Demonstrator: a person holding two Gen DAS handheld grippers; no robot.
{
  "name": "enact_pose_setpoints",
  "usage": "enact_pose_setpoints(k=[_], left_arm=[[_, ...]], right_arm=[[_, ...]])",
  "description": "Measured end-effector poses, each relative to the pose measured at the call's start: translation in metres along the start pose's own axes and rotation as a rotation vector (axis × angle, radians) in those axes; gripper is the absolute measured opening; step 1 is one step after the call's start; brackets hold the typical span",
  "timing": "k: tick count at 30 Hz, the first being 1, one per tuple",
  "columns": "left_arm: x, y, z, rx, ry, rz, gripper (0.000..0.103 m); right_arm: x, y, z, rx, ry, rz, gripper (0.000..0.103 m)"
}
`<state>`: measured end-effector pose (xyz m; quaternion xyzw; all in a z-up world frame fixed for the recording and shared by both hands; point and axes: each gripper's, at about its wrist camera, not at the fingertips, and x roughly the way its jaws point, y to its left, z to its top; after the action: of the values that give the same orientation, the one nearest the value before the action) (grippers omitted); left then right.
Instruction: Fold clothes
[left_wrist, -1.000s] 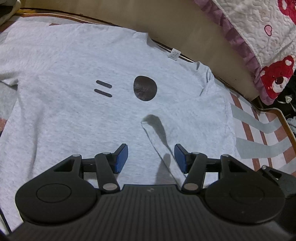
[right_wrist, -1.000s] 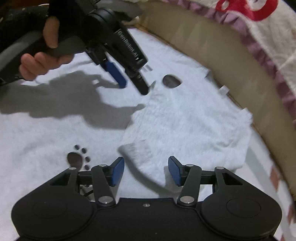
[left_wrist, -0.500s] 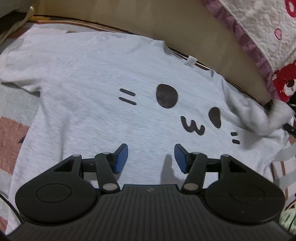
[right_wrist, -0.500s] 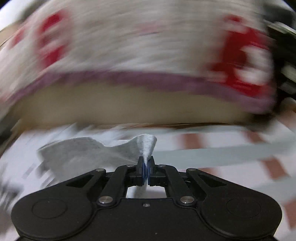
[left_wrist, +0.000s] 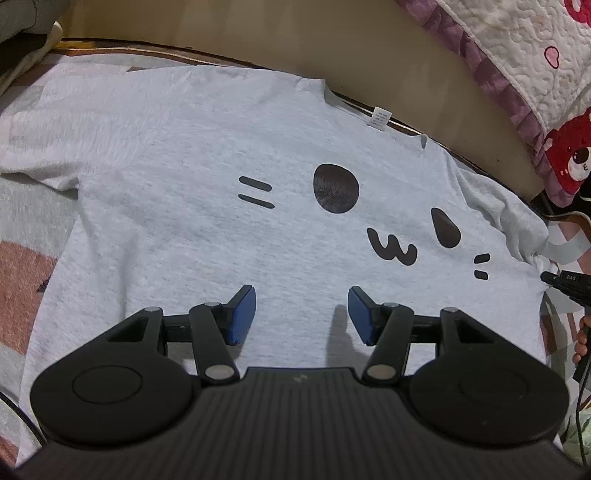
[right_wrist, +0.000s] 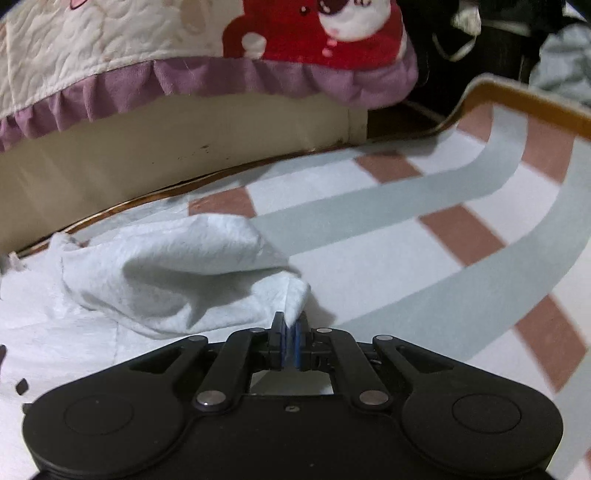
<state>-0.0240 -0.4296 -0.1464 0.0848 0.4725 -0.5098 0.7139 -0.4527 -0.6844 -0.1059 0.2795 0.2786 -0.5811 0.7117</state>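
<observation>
A light grey T-shirt (left_wrist: 207, 184) with a black cat-face print lies spread flat, front up, on a patterned mat. My left gripper (left_wrist: 302, 314) hovers over its chest, open, with nothing between the blue pads. My right gripper (right_wrist: 290, 334) is shut on the edge of the shirt's right sleeve (right_wrist: 173, 277), which is drawn out sideways over the mat and bunched just ahead of the pads. In the left wrist view the right gripper's black body (left_wrist: 569, 286) and a hand show at the far right edge, beside the sleeve (left_wrist: 517, 218).
The mat (right_wrist: 424, 229) has pink, white and grey-green bands and a brown raised border. A beige bed side (right_wrist: 184, 140) runs along the far edge, with a quilted cover (right_wrist: 147, 44) and purple frill hanging over it. Dark clutter sits at the far right.
The right gripper shut on the sleeve that lay folded over the chest and swung it out to the right. The whole cat face now shows. The left gripper kept still and open.
</observation>
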Motion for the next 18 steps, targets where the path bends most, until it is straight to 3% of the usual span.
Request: enact_pose_setpoints(k=[3, 6, 8, 10, 12, 14, 16, 18], left_arm=[[0.000, -0.002, 0.000, 0.011, 0.004, 0.008, 0.055], [-0.002, -0.004, 0.005, 0.024, 0.004, -0.002, 0.055], [-0.006, -0.004, 0.016, 0.036, -0.023, -0.030, 0.055], [-0.011, -0.002, 0.032, 0.062, -0.066, -0.038, 0.055], [-0.009, 0.002, 0.052, 0.125, -0.103, -0.008, 0.055], [-0.006, 0.008, 0.074, 0.197, -0.139, 0.030, 0.055], [0.003, 0.017, 0.096, 0.280, -0.174, 0.073, 0.055], [0.018, 0.030, 0.119, 0.334, -0.195, 0.112, 0.055]], right_arm=[[-0.007, 0.001, 0.003, -0.063, -0.019, -0.205, 0.013], [-0.032, 0.002, 0.006, -0.113, -0.124, -0.196, 0.021], [-0.048, 0.019, 0.006, -0.221, -0.179, -0.077, 0.026], [-0.054, 0.050, 0.003, -0.416, -0.204, 0.052, 0.040], [-0.050, 0.083, -0.002, -0.604, -0.202, 0.140, 0.060], [-0.039, 0.117, -0.008, -0.787, -0.181, 0.191, 0.060], [-0.018, 0.142, -0.012, -0.946, -0.164, 0.163, 0.054], [-0.001, 0.157, -0.002, -1.004, -0.131, 0.142, 0.015]])
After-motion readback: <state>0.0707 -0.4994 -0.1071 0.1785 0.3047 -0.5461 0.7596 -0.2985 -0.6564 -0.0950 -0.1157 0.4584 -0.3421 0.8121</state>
